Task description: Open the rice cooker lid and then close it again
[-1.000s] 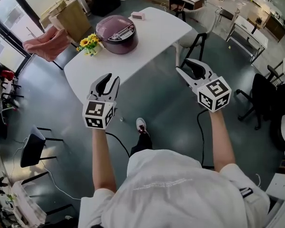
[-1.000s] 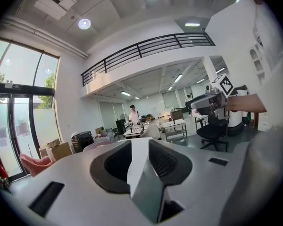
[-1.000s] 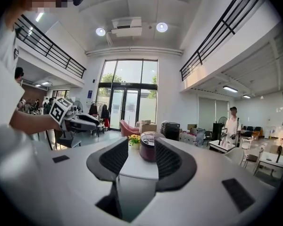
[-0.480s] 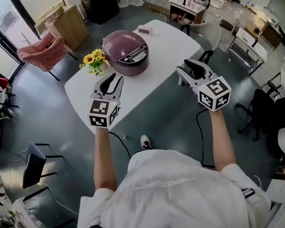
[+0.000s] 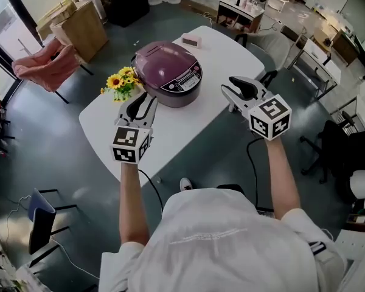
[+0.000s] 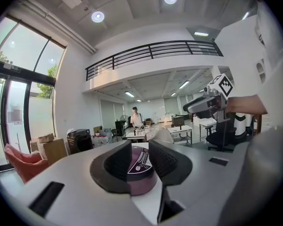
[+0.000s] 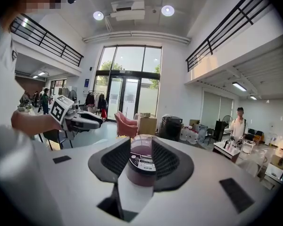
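Observation:
The purple rice cooker (image 5: 169, 72) stands on the white table (image 5: 188, 123) with its lid down and its control panel facing me. My left gripper (image 5: 141, 100) hovers over the table just short of the cooker's left side, jaws apart and empty. My right gripper (image 5: 230, 86) hangs to the cooker's right near the table edge; its jaws are closing with nothing between them. Both gripper views frame the cooker (image 6: 140, 167) (image 7: 141, 166) at a distance through the gap of the left gripper (image 6: 139, 149) and the right gripper (image 7: 142, 146).
A bunch of yellow flowers (image 5: 121, 81) sits on the table left of the cooker, close to my left gripper. A small pink box (image 5: 191, 40) lies at the far edge. Chairs (image 5: 45, 66), a cardboard box (image 5: 82, 23) and desks (image 5: 243, 8) surround the table.
I have walked up to the table: the cooker has grown nearer, and both grippers have gone from over the floor to the table's near side.

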Tool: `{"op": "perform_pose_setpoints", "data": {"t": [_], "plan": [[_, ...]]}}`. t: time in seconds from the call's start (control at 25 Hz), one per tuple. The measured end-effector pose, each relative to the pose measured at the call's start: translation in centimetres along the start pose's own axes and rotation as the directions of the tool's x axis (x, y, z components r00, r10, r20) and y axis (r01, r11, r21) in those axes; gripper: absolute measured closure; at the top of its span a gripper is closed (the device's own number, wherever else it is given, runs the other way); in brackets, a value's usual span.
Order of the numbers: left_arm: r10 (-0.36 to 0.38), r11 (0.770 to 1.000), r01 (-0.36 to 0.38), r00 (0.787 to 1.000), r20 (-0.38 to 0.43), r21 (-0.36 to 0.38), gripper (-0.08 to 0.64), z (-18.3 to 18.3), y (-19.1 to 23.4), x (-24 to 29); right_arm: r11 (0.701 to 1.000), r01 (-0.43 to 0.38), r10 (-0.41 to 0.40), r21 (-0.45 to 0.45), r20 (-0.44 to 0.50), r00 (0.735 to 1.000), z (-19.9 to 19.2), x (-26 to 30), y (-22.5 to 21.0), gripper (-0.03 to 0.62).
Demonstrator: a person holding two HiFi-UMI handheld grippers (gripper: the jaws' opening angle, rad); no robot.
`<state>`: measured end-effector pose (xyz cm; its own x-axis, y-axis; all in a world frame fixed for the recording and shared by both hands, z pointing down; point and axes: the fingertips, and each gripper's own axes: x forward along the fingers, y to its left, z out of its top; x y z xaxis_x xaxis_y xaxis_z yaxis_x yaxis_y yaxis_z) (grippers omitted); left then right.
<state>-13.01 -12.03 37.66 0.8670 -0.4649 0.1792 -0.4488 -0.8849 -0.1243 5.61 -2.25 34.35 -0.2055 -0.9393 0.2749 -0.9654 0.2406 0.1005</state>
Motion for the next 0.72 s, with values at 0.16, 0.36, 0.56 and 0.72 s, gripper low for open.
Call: {"op": "perform_pose_setpoints", "data": {"t": [0.16,0.36,0.56,0.72], "plan": [[0.002,0.999,-0.003,1.000,-0.009,-0.042,0.434,-1.7,1.6,1.0,1.000,-0.015,0.014,-0.025,-0.037,0.999,-0.5,2.9,0.1,0.406],[0.025,0.997,-0.026,0.999,-0.021,-0.071,0.434,-3.0,3.3,1.5,0.993,-0.018,0.008,-0.117,-0.084,0.996,-1.1,5.9,-0.5,0.413],[0.067,0.993,-0.072,0.996,-0.054,-0.096,0.434,-4.2,4.2,1.8,0.981,-0.071,0.047,-0.179,-0.136,0.990,-2.4,8.9,-1.3,0.439],[0.119,0.985,-0.129,0.988,-0.097,-0.111,0.434,-5.4,4.5,2.5,0.969,-0.137,0.105,-0.205,-0.158,0.982,-3.3,11.5,-2.2,0.439]]}}
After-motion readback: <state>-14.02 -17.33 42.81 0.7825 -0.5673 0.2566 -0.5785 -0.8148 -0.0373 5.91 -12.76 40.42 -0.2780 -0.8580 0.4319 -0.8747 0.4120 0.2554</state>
